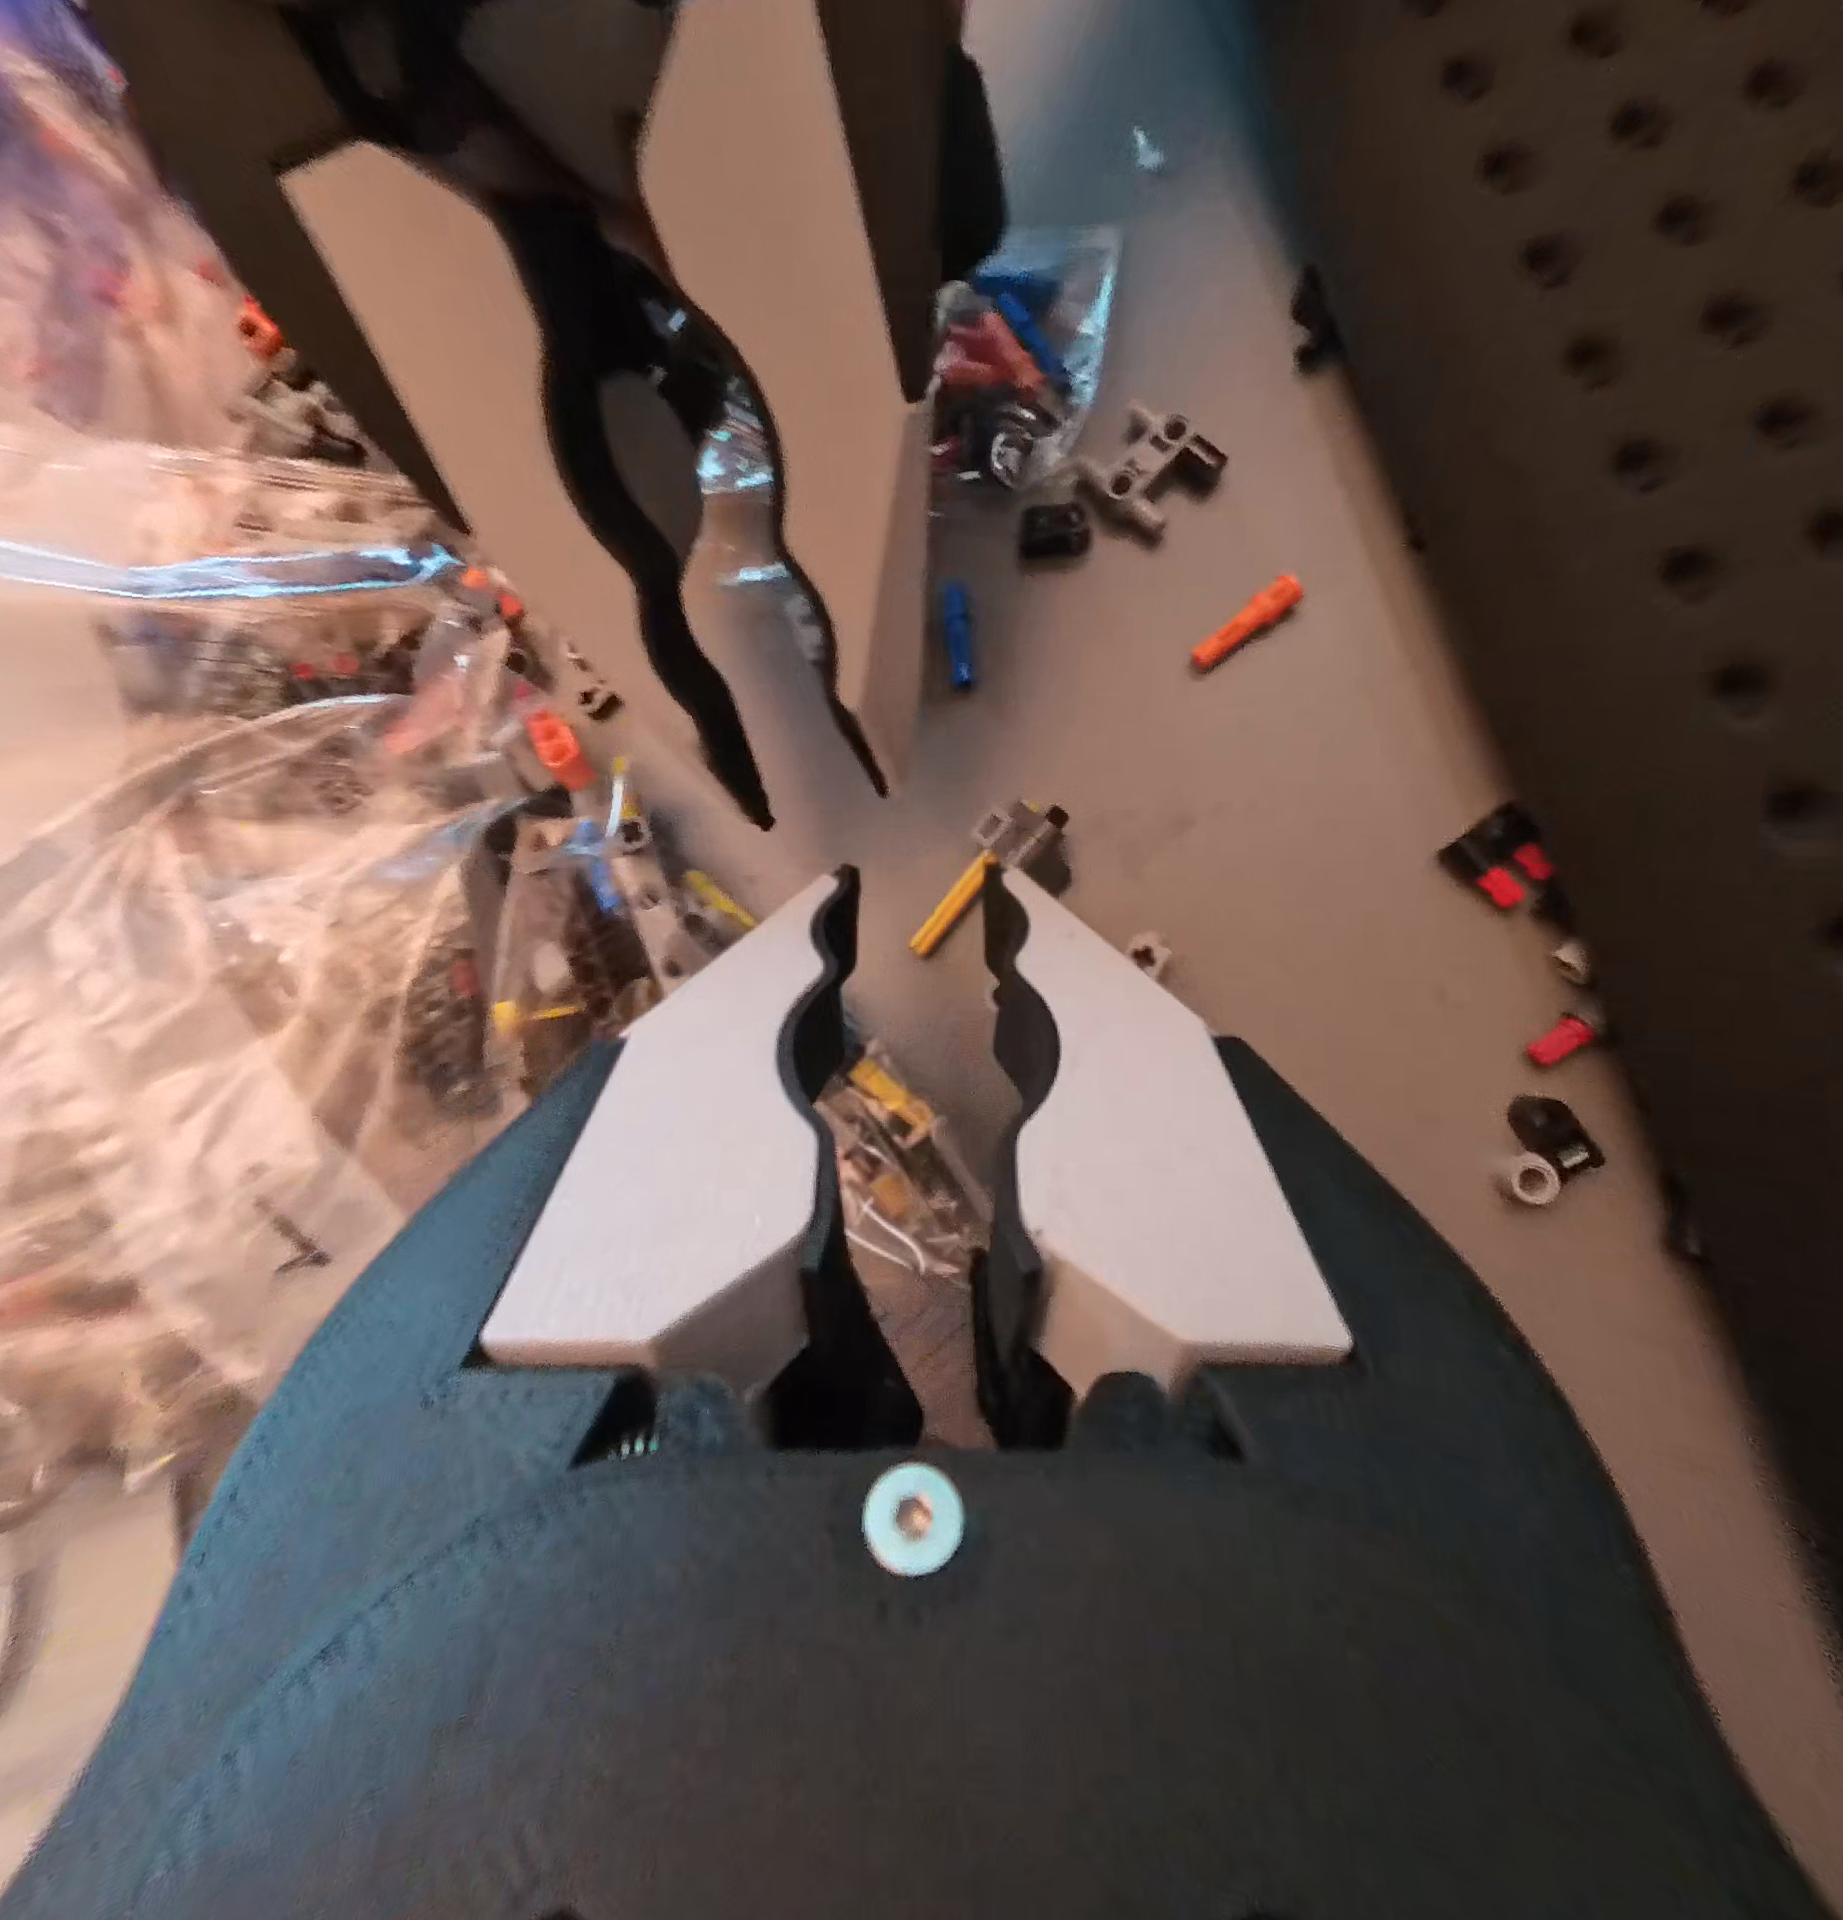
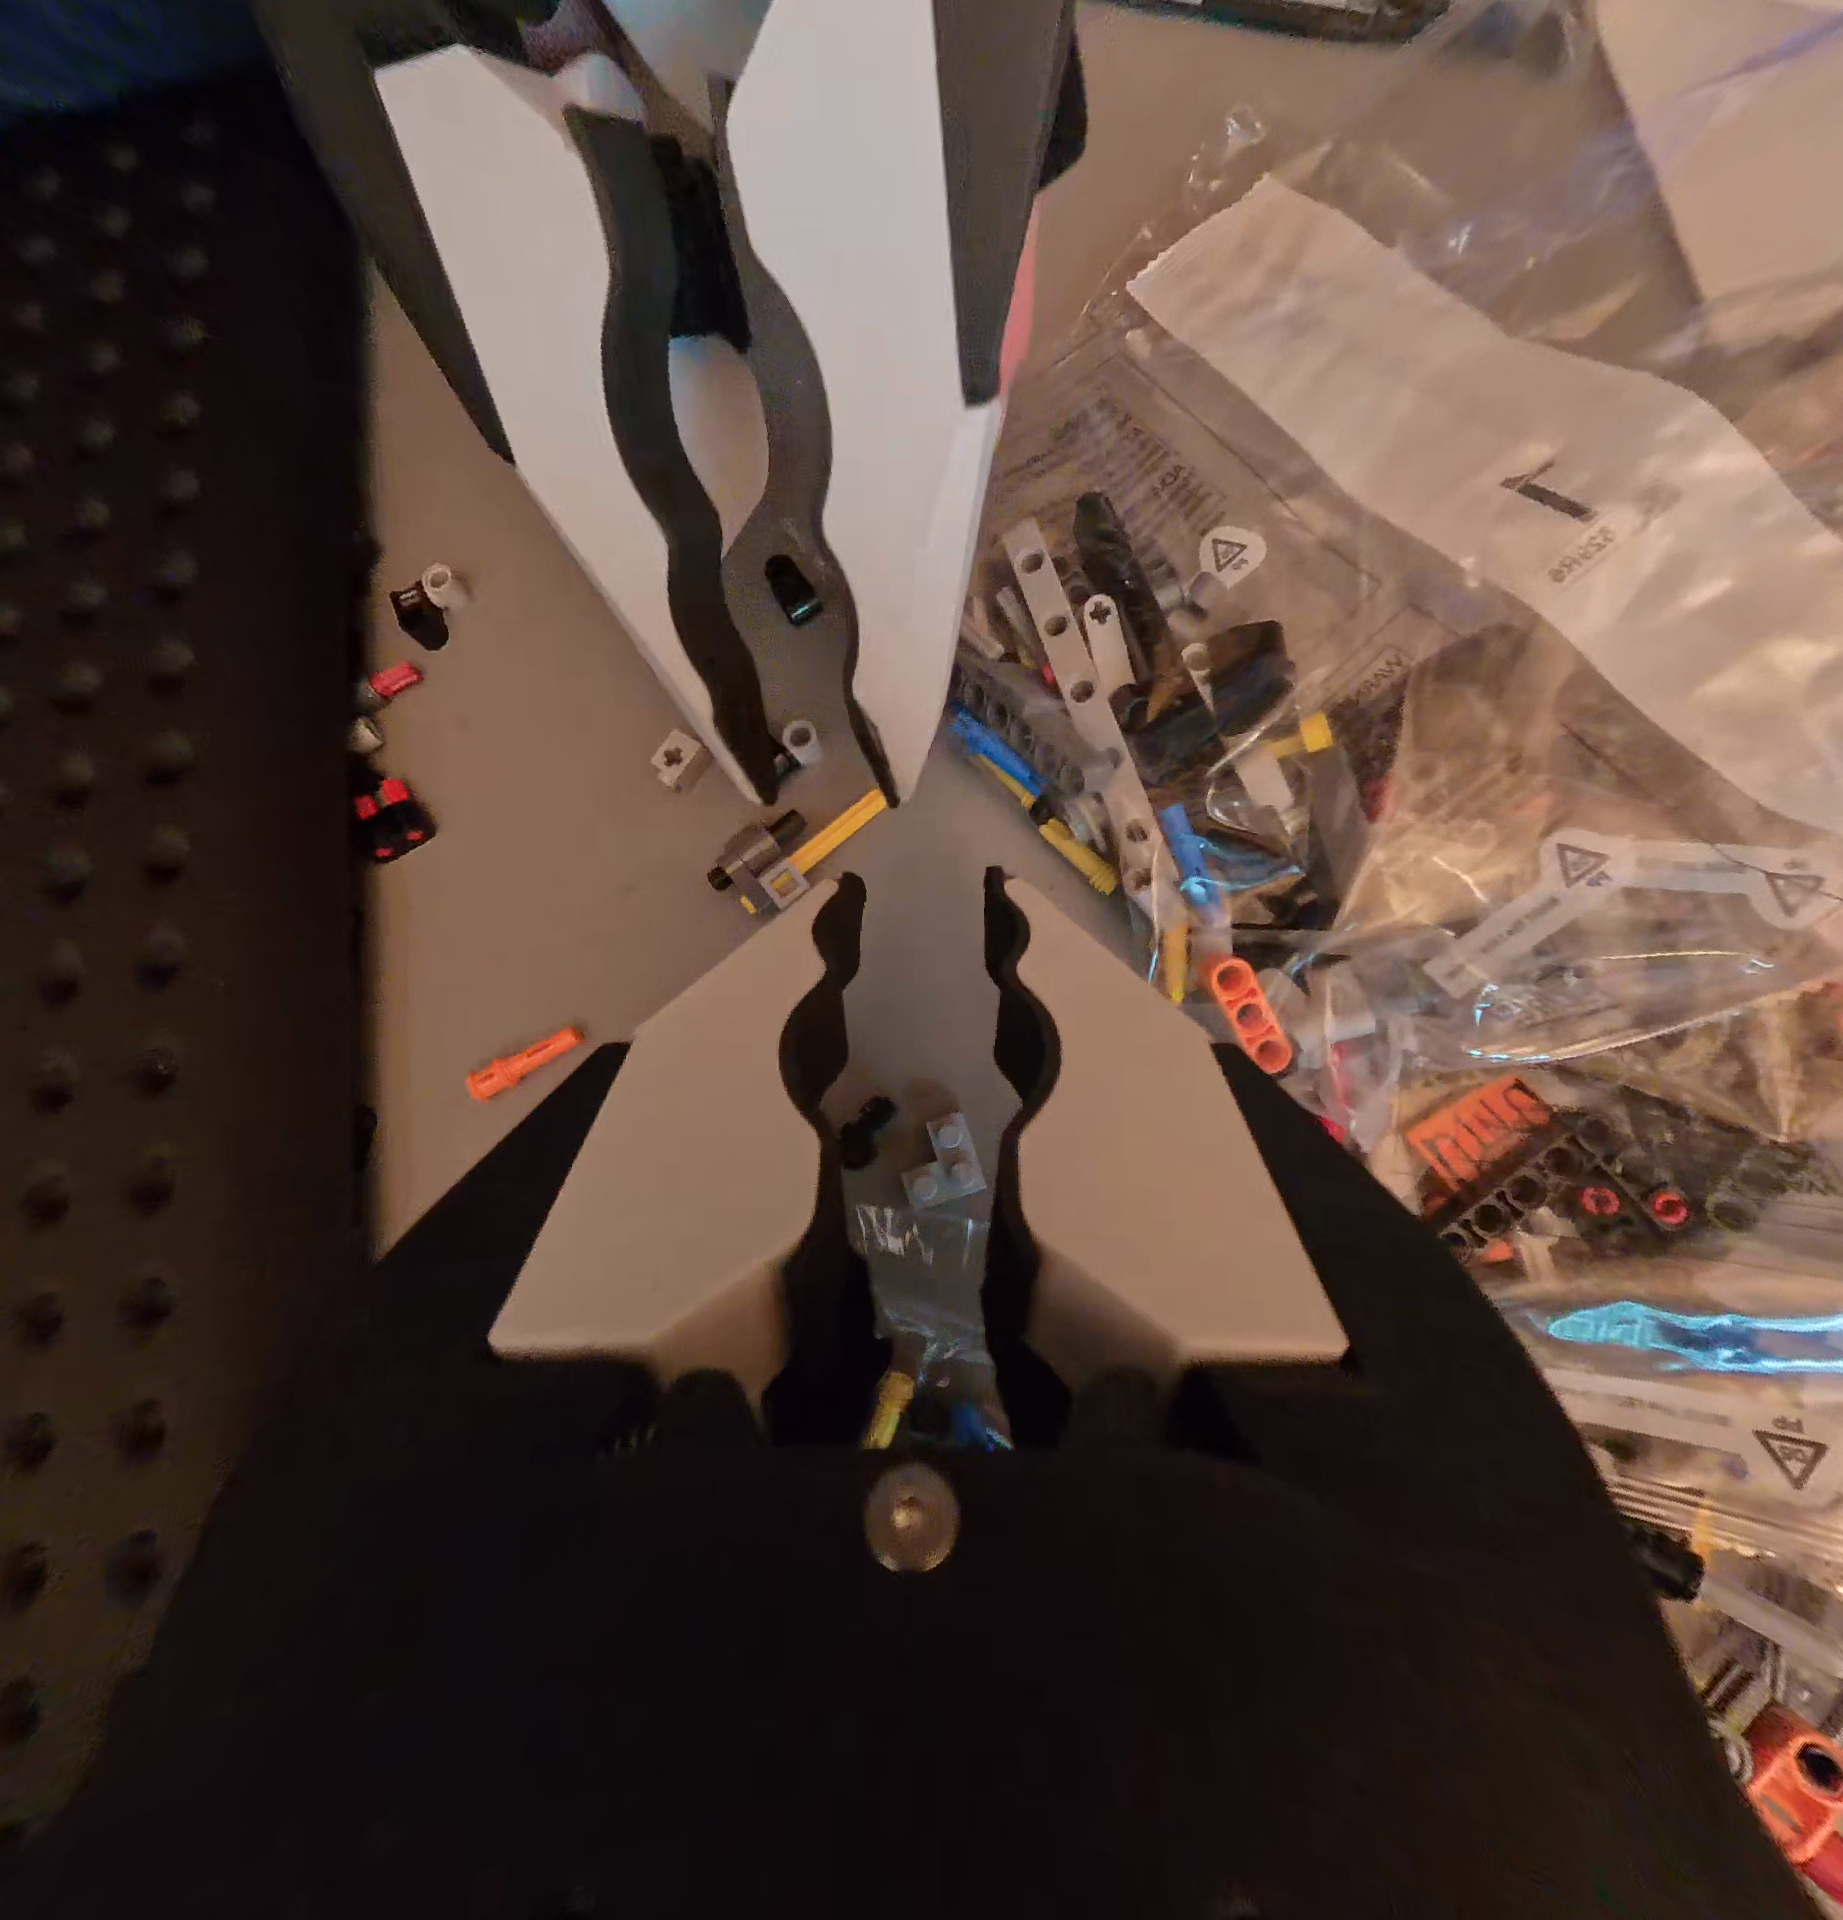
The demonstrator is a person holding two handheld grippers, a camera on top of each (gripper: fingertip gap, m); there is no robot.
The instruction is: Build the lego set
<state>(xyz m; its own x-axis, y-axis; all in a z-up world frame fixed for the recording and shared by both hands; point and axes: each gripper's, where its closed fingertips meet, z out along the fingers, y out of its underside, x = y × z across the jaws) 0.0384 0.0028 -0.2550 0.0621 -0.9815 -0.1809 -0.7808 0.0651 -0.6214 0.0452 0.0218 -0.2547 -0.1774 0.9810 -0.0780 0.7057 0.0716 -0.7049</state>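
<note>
I have both tools hovering tip to tip over the grey table [image 1: 1260,883], each with its jaws apart and nothing between them. The left gripper [image 1: 919,883] points straight at the small sub-assembly: a yellow axle [image 1: 953,902] poking out of a grey connector [image 1: 1019,831]. It lies just beyond my left tips, slightly right of centre. From the right gripper [image 2: 922,881] the same yellow axle [image 2: 839,831] sits a little to the left of the tips, so I judge both arms about equally near. Its long axis runs diagonally, near-left to far-right in the left view. I'd have to turn a jaw across that line. Loose parts bags [image 2: 1468,727] crowd the other side.
</note>
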